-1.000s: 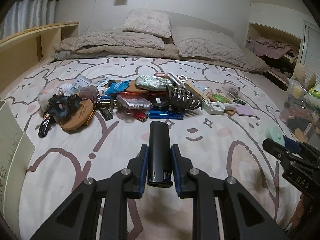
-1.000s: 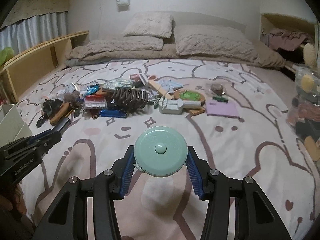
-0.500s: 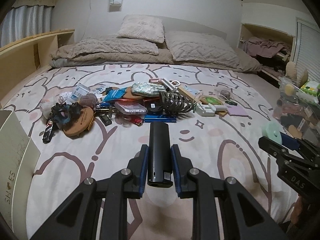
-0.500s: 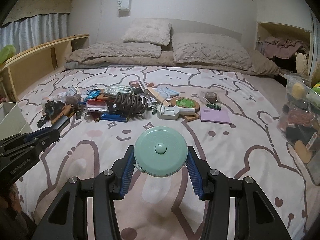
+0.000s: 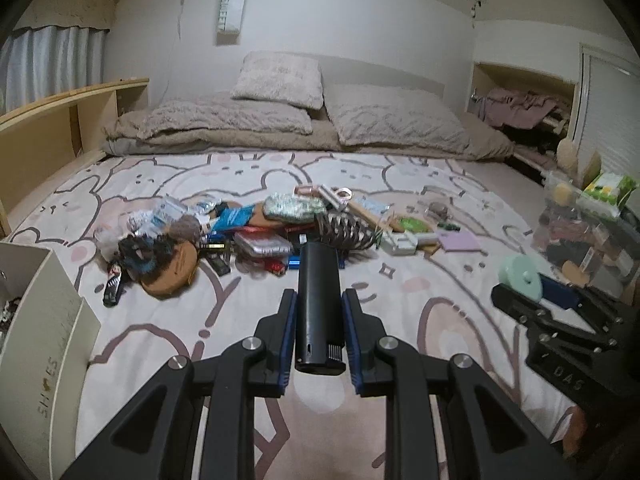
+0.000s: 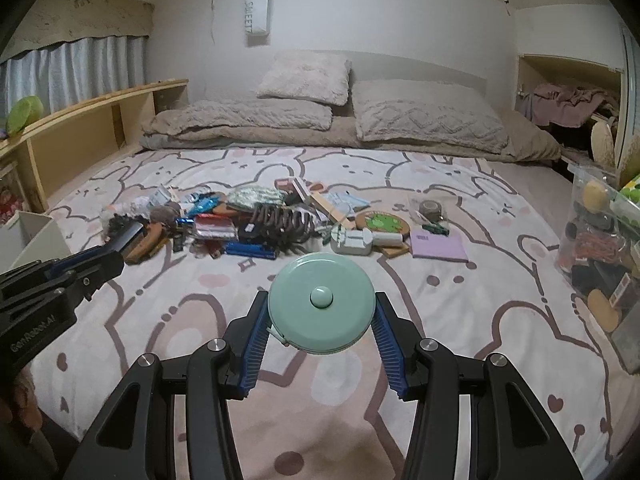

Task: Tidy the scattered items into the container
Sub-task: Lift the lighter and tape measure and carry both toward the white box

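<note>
The bed (image 5: 400,292) carries the scattered pile (image 6: 256,220) mid-sheet. A clear container (image 6: 600,256) stands at its right edge. My left hand-held gripper (image 5: 319,320) is clamped narrow on a black cylinder (image 5: 319,292): rigid, smooth, likely slippery, best held mid-body. My right hand-held gripper (image 6: 321,320) holds a green tape measure (image 6: 321,304) across its rim: light, hard.

Left tongs (image 5: 319,312): matt black plastic arms, ribbed blue pads (image 5: 289,328), bright metal pivot screws, closed on a smooth, satin black plastic cylinder (image 5: 319,300). Right tongs (image 6: 321,320): same build, clamping a glossy mint-green plastic disc (image 6: 321,304). Bed cover (image 6: 440,312): soft printed cloth. Pillows (image 5: 394,120): rough, nubbly fabric. Shelf (image 6: 92,120): pale matt wood.
</note>
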A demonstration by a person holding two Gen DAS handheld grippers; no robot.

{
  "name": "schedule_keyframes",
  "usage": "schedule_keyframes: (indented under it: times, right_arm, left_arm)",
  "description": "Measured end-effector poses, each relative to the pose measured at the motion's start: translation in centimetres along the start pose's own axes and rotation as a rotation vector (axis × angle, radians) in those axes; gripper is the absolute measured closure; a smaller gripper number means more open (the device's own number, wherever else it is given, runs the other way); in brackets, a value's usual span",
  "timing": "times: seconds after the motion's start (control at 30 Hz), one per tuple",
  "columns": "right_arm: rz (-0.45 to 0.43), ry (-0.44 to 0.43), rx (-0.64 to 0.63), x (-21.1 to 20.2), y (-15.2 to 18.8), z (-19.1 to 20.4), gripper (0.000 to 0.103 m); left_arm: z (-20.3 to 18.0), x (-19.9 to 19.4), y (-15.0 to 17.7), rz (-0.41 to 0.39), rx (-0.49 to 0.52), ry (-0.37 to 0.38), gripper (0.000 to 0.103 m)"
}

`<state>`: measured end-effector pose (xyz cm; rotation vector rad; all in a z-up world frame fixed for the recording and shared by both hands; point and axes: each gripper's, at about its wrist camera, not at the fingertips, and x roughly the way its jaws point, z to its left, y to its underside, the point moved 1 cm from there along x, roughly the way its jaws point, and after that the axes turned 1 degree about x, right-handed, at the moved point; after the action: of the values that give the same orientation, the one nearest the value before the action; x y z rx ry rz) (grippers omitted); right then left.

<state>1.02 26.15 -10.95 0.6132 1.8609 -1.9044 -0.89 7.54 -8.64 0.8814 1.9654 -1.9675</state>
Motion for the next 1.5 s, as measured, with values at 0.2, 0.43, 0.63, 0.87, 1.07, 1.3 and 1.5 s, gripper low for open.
schedule_keyframes:
  times: [0.2, 0.43, 0.63, 0.87, 1.07, 1.3, 1.5]
  right_arm:
    - [-0.044, -0.019, -0.01, -1.7, -1.7, 1.4, 0.052]
    - [-0.092, -0.043, -0.026, -3.3, -4.0, 3.5, 0.052]
    - [-0.11, -0.075, -0.038, -4.3, -5.4, 5.9, 0.052]
    - [-0.135, -0.133, -0.07, -5.3, -7.0, 9.3, 0.052]
    - [-0.149, -0.186, -0.107, -6.0, -8.1, 12.6, 0.052]
    - [-0.153, -0.248, -0.136, -6.5, -8.8, 16.3, 0.052]
    - [-0.143, -0.306, -0.168, -6.5, -8.8, 19.4, 0.052]
  left_arm:
    - [0.6, -1.8, -1.6, -0.037, -0.001, -0.005, 0.081]
    - [2.4, -4.2, -3.2, -0.08, -0.01, -0.028, 0.081]
    - [4.9, -6.3, -4.4, -0.114, -0.026, -0.077, 0.081]
    - [8.1, -8.9, -4.9, -0.146, -0.046, -0.128, 0.081]
    - [10.7, -11.1, -5.0, -0.169, -0.058, -0.168, 0.081]
    - [14.1, -13.4, -4.7, -0.179, -0.081, -0.226, 0.081]
    - [16.9, -14.9, -4.1, -0.183, -0.111, -0.264, 0.081]
